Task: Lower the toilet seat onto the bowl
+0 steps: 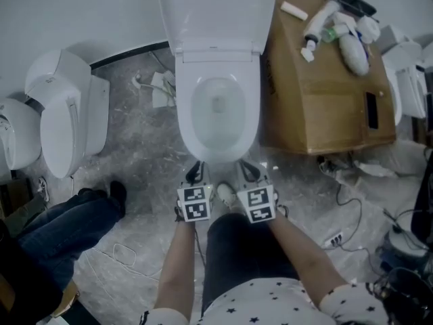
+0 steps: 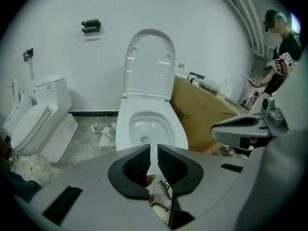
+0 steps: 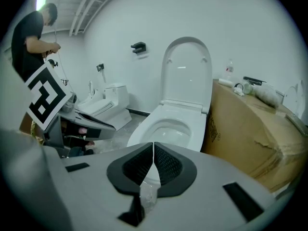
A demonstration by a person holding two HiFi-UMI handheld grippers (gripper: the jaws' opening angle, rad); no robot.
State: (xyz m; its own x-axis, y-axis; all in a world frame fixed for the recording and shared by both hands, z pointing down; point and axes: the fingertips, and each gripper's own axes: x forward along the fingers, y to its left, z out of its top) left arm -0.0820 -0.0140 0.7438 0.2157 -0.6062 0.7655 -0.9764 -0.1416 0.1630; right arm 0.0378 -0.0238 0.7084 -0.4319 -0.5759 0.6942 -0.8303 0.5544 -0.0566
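A: Where is the toilet seat (image 1: 218,9) found?

B: It is seen standing upright at the back of the bowl (image 1: 184,117), leaned toward the wall. Only one solid white panel is made out. Whether a ring lies against a lid there cannot be told.

A: And the claws?

B: The left gripper (image 1: 195,172) is noted as nearly closed, with only a thin slit left between the pads and nothing gripped. The right gripper (image 1: 249,171) is closed tip to tip and is also empty. Both are held low, just in front of the bowl's near rim and well apart from the seat.

A: How is the seat expected to handle?

B: It is judged to be moulded plastic: light, stiff and glossy, so probably slippery under the pads. It is pivoted at the hinge line (image 1: 215,46), so the free top edge is favoured. The most leverage is gained there, and a thin lip is offered for pinching. The jaws would have to be opened first.

A: Any risks?

B: Once it is tipped past upright, its own weight is expected to carry it down, so it should be braked. Otherwise a slam on the ceramic is risked. The cardboard box (image 1: 318,93) stands just beside the bowl but is judged clear of the arc
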